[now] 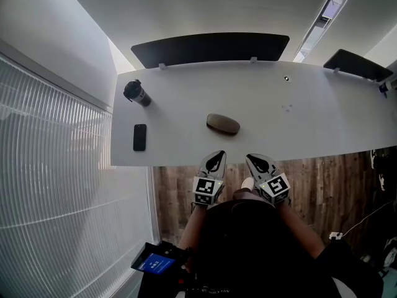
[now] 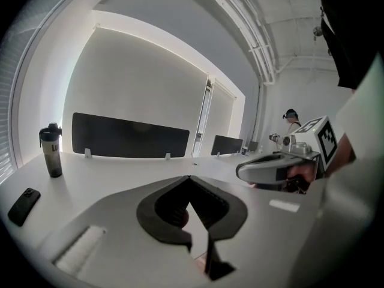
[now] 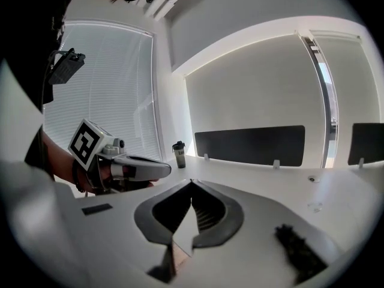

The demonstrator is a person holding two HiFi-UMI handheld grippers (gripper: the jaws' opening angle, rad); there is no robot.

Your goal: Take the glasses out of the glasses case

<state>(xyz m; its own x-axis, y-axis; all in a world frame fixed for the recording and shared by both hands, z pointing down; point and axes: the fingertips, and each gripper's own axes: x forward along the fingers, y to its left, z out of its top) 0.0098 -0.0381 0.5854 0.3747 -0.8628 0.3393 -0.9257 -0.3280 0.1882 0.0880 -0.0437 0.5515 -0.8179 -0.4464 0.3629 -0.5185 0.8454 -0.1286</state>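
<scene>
The brown oval glasses case (image 1: 223, 123) lies closed near the middle of the white table (image 1: 310, 123). Both grippers hover at the table's near edge, a short way in front of the case and apart from it. My left gripper (image 1: 217, 155) is shut with nothing in it, its jaws meeting at the tips (image 2: 189, 177). My right gripper (image 1: 255, 159) is also shut and empty (image 3: 192, 181). Each shows in the other's view: the right gripper (image 2: 276, 168) and the left gripper (image 3: 132, 168). I cannot make out the case in either gripper view.
A dark bottle (image 1: 136, 92) stands at the table's far left, with a black phone (image 1: 139, 137) lying nearer on the left. Black divider screens (image 1: 209, 47) line the far edge. Window blinds (image 1: 49, 185) run along the left; wooden floor (image 1: 335, 179) lies below the near edge.
</scene>
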